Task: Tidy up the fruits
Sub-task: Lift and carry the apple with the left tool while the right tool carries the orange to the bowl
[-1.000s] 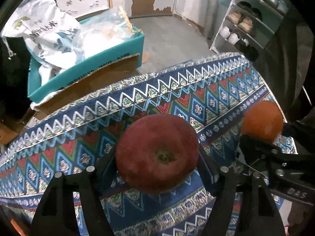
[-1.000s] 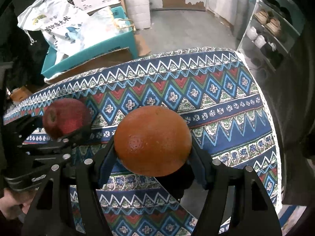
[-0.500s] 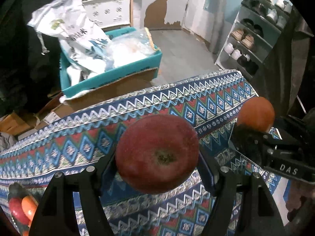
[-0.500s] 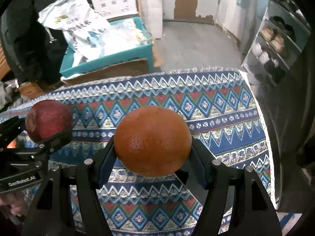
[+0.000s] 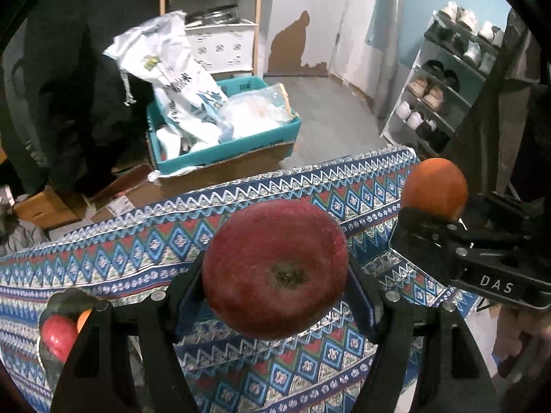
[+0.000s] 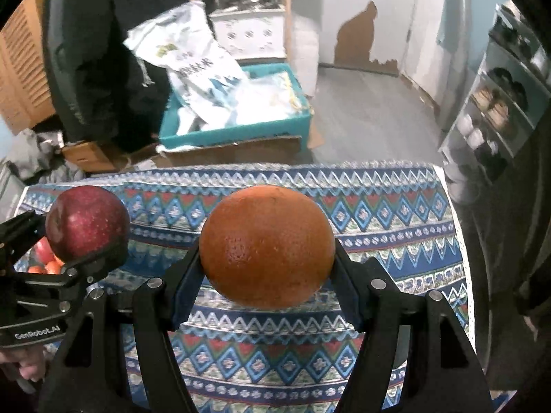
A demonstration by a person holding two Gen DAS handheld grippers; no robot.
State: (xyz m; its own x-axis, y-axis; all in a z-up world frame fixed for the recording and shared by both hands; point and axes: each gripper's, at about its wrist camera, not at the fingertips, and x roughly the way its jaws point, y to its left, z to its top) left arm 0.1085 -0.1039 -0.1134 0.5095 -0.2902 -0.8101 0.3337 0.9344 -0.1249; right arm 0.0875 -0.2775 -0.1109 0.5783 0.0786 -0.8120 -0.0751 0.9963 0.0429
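Far left, low in the left wrist view: a dark bowl (image 5: pixel 60 304) on the patterned tablecloth (image 5: pixel 131 251), holding a red fruit (image 5: pixel 56 335) and a bit of something orange just beside it; rest of the bowl hidden behind the black finger (image 5: pixel 100 354).

Next, in the middle of that view: the left gripper (image 5: pixel 275 275), clamped on a dark red apple (image 5: pixel 275 268). Held from both sides by the blue pads, stem hollow turned toward the camera, lifted above the cloth and not touching it.

In the right wrist view, seen at the left edge: same left gripper (image 6: pixel 82 241) with the apple (image 6: pixel 87 222) between its fingers, and under it some red and orange fruits (image 6: pixel 46 261), partly hidden.

Further right, in the middle of the right wrist view: the right gripper (image 6: pixel 267 251), closed tight on an orange (image 6: pixel 267 244). Also held in the air above the tablecloth (image 6: pixel 396 227), pads pressed on both sides.

In the left wrist view, same orange (image 5: pixel 435 187) at the right, gripped by the right gripper (image 5: pixel 434 206). Apple and orange near each other but apart.

Behind the table, on the floor: a teal box (image 6: pixel 237 130) with white bags (image 6: pixel 196 69) inside. Far right: a shoe rack (image 5: pixel 444 93) with several pairs.
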